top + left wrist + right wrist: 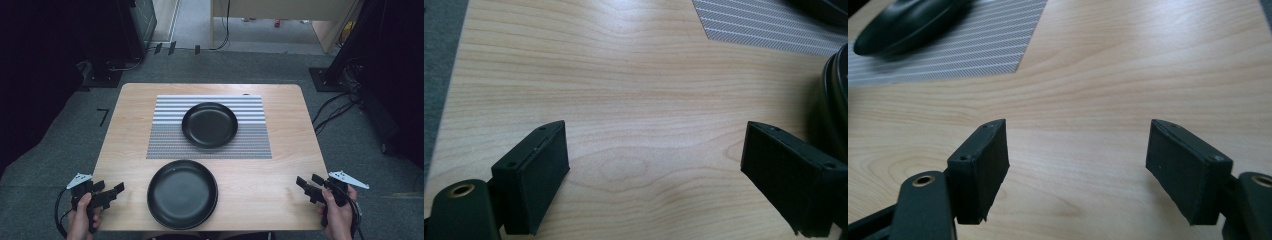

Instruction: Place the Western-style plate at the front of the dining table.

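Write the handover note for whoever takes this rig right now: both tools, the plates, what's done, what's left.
Left tool: open, empty, at the table's near left corner, beside the near black plate.
Right tool: open, empty, at the near right edge, apart from both plates.
Near black plate: on bare wood at the front, left of centre.
Far black plate: on the striped placemat mid-table.
Done: nothing gripped or touched yet.
Left: probably take hold of the near plate, which the left tool is closest to; where it should go cannot be told.
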`<state>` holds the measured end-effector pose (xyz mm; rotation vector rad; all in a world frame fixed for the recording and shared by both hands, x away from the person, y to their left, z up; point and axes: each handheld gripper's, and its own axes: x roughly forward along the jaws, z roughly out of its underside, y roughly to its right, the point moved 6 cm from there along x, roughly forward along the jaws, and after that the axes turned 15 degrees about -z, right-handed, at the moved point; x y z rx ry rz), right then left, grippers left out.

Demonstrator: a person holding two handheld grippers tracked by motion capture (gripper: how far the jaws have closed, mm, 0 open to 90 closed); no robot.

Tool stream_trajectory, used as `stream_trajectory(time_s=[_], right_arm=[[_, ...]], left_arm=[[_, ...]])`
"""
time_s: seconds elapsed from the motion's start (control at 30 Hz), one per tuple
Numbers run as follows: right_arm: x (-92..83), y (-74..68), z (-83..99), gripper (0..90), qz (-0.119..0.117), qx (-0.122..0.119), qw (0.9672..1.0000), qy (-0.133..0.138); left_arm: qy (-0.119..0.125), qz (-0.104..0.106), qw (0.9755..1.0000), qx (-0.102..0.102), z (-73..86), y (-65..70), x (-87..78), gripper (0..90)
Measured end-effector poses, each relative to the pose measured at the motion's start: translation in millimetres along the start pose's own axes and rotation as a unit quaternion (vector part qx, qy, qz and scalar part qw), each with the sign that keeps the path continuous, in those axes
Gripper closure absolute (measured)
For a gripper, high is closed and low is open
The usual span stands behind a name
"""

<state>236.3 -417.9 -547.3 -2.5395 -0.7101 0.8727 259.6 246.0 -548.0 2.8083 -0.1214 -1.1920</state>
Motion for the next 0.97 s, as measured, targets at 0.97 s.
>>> stream_trajectory(time_s=[0.97], right_arm=[[11.7, -4.5, 20.2, 16.8, 0.118, -0.096, 0.9862, -0.065]], left_arm=[[0.043, -0.093, 0.9887, 0.110, 15.0, 10.8, 4.5, 11.1]])
